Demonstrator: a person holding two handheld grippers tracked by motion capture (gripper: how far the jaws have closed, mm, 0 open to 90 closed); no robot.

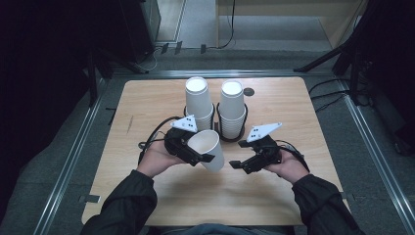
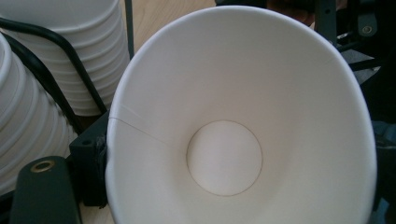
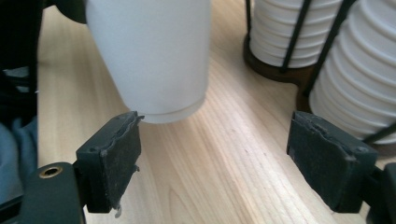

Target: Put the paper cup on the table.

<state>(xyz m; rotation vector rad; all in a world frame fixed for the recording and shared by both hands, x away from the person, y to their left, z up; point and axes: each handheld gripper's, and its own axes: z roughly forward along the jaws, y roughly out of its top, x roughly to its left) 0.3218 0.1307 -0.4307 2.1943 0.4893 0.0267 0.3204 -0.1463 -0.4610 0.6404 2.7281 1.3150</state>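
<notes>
1. One wooden table point(image 1: 147, 107) carries everything; the person's forearms come in from its near edge.
2. Two tall stacks of white paper cups stand side by side toward the far middle of the table, the left stack point(image 1: 198, 100) and the right stack point(image 1: 231, 105), each inside a black wire holder point(image 1: 244, 115) on a dark round base.
3. One single paper cup point(image 1: 210, 147) is lifted just in front of the stacks, tilted on its side with the mouth toward the person's left hand.
4. The left gripper point(image 1: 195, 154) has its jaws clamped on the cup's rim; in the left gripper view the cup's inside point(image 2: 243, 121) faces the camera and one jaw presses its wall.
5. The right gripper point(image 1: 240, 164) is just beside the cup, its pads point(image 3: 112, 156) apart with bare table between them, holding nothing; one pad sits close under the cup's base point(image 3: 163, 112).
</notes>
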